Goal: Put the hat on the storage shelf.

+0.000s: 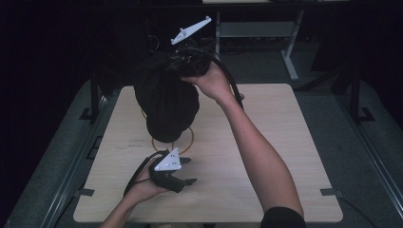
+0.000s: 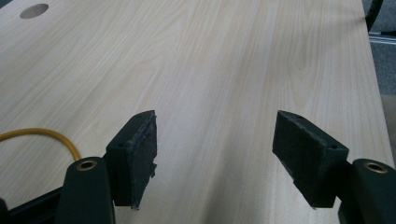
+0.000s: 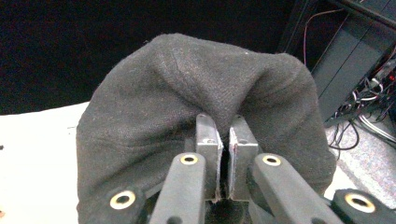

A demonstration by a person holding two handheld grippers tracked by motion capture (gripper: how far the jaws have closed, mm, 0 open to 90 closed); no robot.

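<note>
Black knit cloth (image 1: 166, 102) hangs over table's (image 1: 285, 142) far-left part, pinched at top by my right gripper (image 3: 226, 154), jaws clamped on fabric to lift it clear of yellow ring (image 1: 187, 142). My left gripper (image 1: 183, 171) waits near front edge, jaws apart, empty.

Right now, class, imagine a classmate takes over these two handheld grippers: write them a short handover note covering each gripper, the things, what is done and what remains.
Right gripper: shut on the black knitted cloth hat, held up above the pale wooden table.
Left gripper: open, nothing between its jaws, low over the table's near side.
Thin yellow ring: flat on the table, below the hanging hat.
Done: hat gripped and lifted.
Left: probably setting the hat down; the spot is unclear.
</note>
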